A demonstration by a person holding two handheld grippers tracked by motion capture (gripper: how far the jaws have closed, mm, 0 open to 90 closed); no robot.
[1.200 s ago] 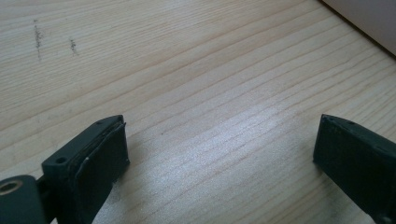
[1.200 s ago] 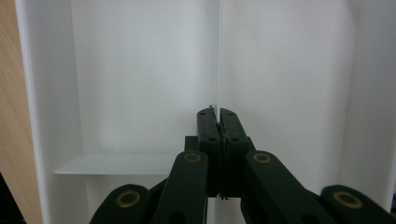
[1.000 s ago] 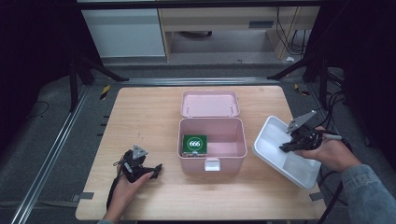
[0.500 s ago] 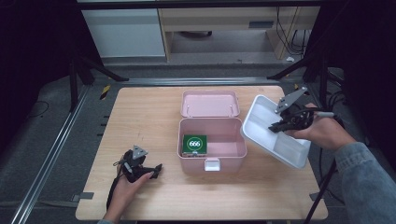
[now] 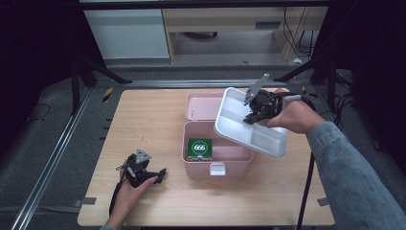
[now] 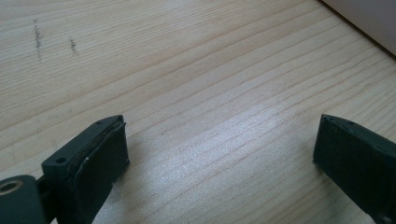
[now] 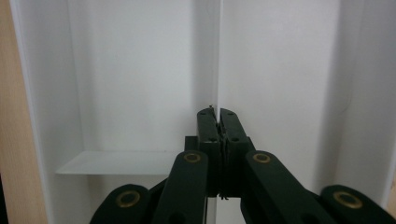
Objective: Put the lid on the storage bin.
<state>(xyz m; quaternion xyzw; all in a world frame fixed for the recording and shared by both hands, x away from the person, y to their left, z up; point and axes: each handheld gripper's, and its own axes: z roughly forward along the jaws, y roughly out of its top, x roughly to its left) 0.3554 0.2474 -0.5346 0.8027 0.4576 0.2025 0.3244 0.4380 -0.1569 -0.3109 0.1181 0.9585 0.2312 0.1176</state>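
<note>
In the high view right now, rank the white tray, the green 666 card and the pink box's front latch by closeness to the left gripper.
1. Front latch: on the pink box's near wall, right of the left gripper.
2. Green 666 card: inside the box, farther back.
3. White tray: held above the box's right side by the right gripper.

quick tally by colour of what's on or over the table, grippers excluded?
Pink: 1, the open box with its lid folded back
White: 1, the divided tray held over the box by the right gripper
Green: 1, the pack marked 666 inside the box
Total: 3
</note>
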